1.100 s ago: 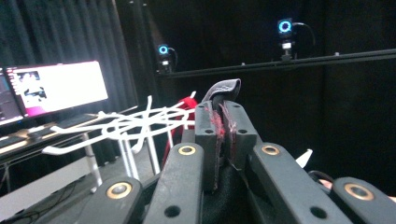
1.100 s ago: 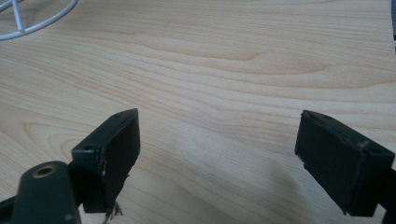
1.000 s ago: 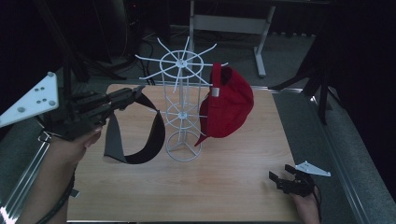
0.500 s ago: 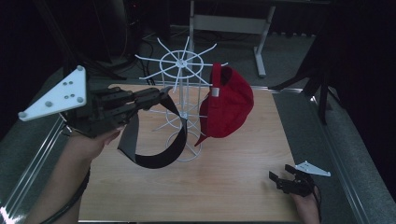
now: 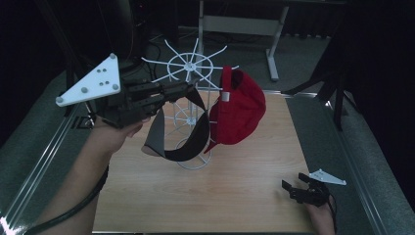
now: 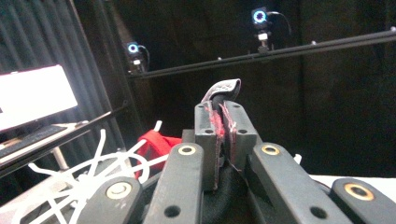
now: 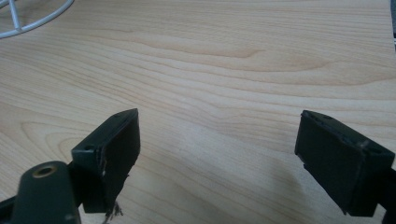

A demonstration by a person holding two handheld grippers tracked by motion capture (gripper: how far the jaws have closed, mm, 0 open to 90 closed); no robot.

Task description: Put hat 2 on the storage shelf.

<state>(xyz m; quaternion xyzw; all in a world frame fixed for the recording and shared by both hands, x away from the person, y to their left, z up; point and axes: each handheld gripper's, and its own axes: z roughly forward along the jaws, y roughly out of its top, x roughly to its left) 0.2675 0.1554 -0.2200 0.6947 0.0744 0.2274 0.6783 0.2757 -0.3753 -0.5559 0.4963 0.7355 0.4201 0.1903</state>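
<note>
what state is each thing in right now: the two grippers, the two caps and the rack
left gripper: shut on the dark cap, raised beside the rack
dark cap: held by its edge, hanging in the air
red cap: hanging on the rack
white wire rack: upright on the table
right gripper: open, holding nothing, low over the wooden table

Matt wood table (image 5: 244, 196), red cloth cap (image 5: 240, 115)
</note>
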